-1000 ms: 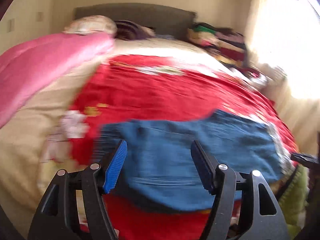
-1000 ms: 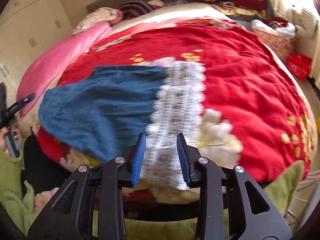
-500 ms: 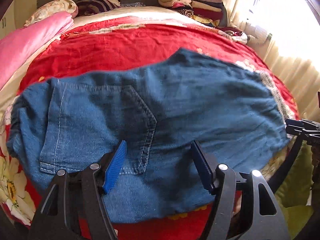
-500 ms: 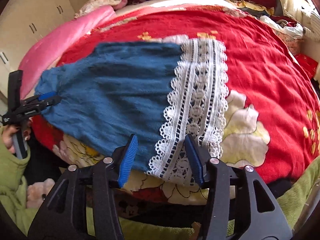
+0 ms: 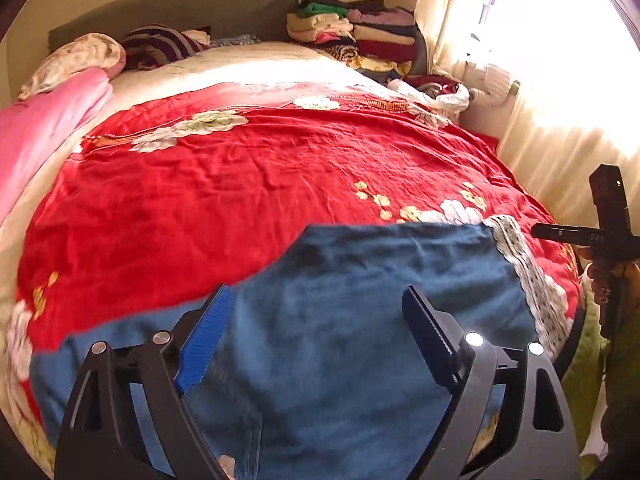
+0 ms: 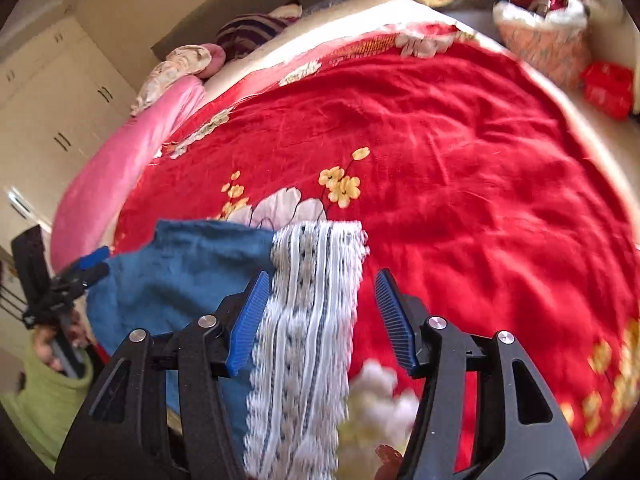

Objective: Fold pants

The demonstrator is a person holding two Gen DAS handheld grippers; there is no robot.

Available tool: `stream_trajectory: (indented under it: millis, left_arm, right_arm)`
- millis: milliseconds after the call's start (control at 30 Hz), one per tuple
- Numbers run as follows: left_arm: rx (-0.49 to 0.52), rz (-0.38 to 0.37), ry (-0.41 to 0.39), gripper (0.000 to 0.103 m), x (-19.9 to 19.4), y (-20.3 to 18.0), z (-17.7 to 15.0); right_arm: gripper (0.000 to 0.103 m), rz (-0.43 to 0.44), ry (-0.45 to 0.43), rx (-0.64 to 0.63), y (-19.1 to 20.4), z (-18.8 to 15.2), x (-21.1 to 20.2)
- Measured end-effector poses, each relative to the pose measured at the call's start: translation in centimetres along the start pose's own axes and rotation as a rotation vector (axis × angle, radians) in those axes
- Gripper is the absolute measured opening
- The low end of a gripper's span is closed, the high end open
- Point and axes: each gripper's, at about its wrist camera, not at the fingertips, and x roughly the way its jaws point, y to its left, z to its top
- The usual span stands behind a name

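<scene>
**One pair of denim pants lying at the near edge of the bed, both claws released above it**

One pair of blue denim pants (image 5: 360,320) is lying flat on the red floral bedspread (image 5: 240,184), close to the near edge of the bed. A single band of white lace trim (image 6: 308,320) is running along the pants' right-hand end.

Two grippers are hovering over the pants. The left gripper (image 5: 316,344) is pointing down at the denim with its jaws wide apart; they have just been opening, and the cloth is lying below them, not pinched. The right gripper (image 6: 320,316) is angling down over the lace trim, its jaws also apart and just having been opening, with the trim showing between the blue pads but not pressed by them.

In the left wrist view a hand (image 5: 608,280) is holding the right gripper at the frame's right edge; in the right wrist view a hand in a green sleeve (image 6: 48,392) is gripping the left one at the far left.

One pink blanket (image 5: 36,136) is lying along the bed's left side, and one stack of folded clothes (image 5: 356,32) is sitting by the headboard (image 5: 168,8). Two sets of white cabinet doors (image 6: 52,112) are standing beyond. No readable writing is showing anywhere.
</scene>
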Motion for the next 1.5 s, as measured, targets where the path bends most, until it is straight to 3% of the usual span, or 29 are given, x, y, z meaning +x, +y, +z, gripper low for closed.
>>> stream_trajectory:
  millis: [233, 333, 400, 467, 500, 533, 567, 600, 633, 767, 867, 1067, 1200, 1333, 1467, 1500]
  left_arm:
    - [0.007, 0.007, 0.084, 0.085, 6.1, 1.0, 2.5]
    - [-0.009, -0.009, 0.135, 0.085, 8.7, 1.8, 2.5]
    - [-0.039, -0.061, 0.163, 0.083, 10.0, 2.1, 2.2]
    - [-0.034, -0.072, 0.181, 0.076, 10.7, 1.8, 1.8]
    - [-0.022, -0.075, 0.176, 0.062, 10.7, 1.4, 1.8]
    - [-0.023, -0.097, 0.169, 0.039, 10.5, 1.1, 1.8]
    - [-0.031, -0.117, 0.165, 0.023, 10.4, 0.9, 1.8]
    - [-0.022, -0.108, 0.16, 0.011, 10.1, 0.6, 1.8]
    - [-0.001, -0.091, 0.155, 0.009, 9.9, 0.3, 1.8]
    - [0.105, 0.001, 0.095, 0.006, 8.5, -1.4, 2.3]
    - [0.094, 0.022, 0.065, 0.006, 8.0, -1.5, 3.6]
    - [0.07, 0.062, 0.072, 0.006, 9.7, -1.2, 4.4]
    - [0.062, 0.094, 0.101, 0.011, 11.9, -1.0, 3.3]
    - [0.058, 0.115, 0.075, 0.014, 12.7, -0.7, 2.5]
    - [0.032, 0.1, 0.061, 0.019, 12.5, -0.1, 2.5]
    - [0.022, 0.102, 0.055, 0.026, 12.2, 0.1, 2.5]
  right_arm:
    - [0.049, 0.03, 0.099, 0.031, -1.3, 1.5, 5.2]
    - [0.048, 0.036, 0.097, 0.015, -1.1, 1.2, 6.1]
    - [0.03, 0.046, 0.094, -0.014, -0.6, 1.1, 6.1]
    - [0.025, 0.07, 0.09, -0.025, -0.6, 0.9, 6.1]
    - [0.021, 0.063, 0.086, -0.042, -0.3, 0.7, 6.2]
    - [0.019, 0.061, 0.078, -0.065, 0.0, 0.6, 6.1]
    - [0.016, 0.065, 0.072, -0.074, 0.1, 0.5, 6.0]
    - [0.014, 0.065, 0.062, -0.083, 0.4, 0.5, 5.7]
    - [0.013, 0.057, 0.042, -0.103, 0.8, 0.5, 5.2]
    - [0.012, 0.033, -0.054, -0.156, 2.4, 2.0, 3.0]
    - [0.012, -0.012, -0.092, -0.207, 3.4, 4.1, 2.1]
    - [0.012, -0.086, -0.05, -0.23, 2.8, 7.5, 5.0]
    - [0.014, -0.091, 0.026, -0.19, 0.9, 6.9, 8.5]
    - [0.016, -0.036, 0.009, -0.117, -0.6, 6.2, 9.0]
    - [0.029, -0.041, -0.025, -0.097, -0.6, 6.0, 7.9]
    - [0.031, -0.042, -0.048, -0.082, -0.6, 5.8, 7.2]
